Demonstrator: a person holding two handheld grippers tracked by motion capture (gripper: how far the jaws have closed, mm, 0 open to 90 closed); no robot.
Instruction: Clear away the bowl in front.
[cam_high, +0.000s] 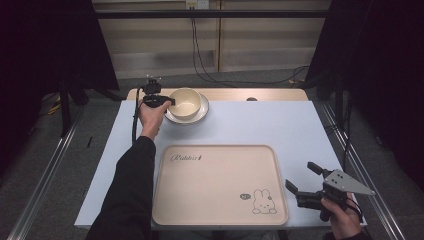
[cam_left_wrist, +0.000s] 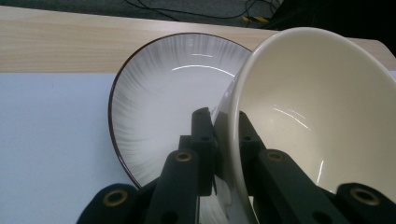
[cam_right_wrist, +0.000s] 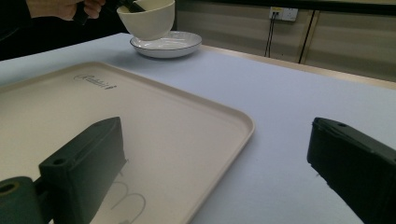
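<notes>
Up at the far left of the desk (cam_high: 300, 125), covered in a pale blue-white sheet, the left tool (cam_high: 167, 101) was clamped on the rim of a cream ceramic bowl (cam_high: 186, 102), one jaw inside the wall and one outside. That bowl was tilted and sat over a white shallow plate with a dark rim (cam_high: 202, 112); in the left gripper view the cream ceramic bowl (cam_left_wrist: 317, 116) leaned toward the camera with the plate (cam_left_wrist: 168, 102) behind it. Whether the bowl's foot touched the plate was unclear. Nearer the person lay a beige rectangular plastic tray with a rabbit drawing (cam_high: 210, 195), bare. The right tool (cam_high: 306, 176) hovered just beside the tray's right edge, jaws spread wide, gripping nothing. Right gripper view showed the tray (cam_right_wrist: 187, 121) at left, the bowl (cam_right_wrist: 149, 21) and plate (cam_right_wrist: 173, 44) well apart at the back.
</notes>
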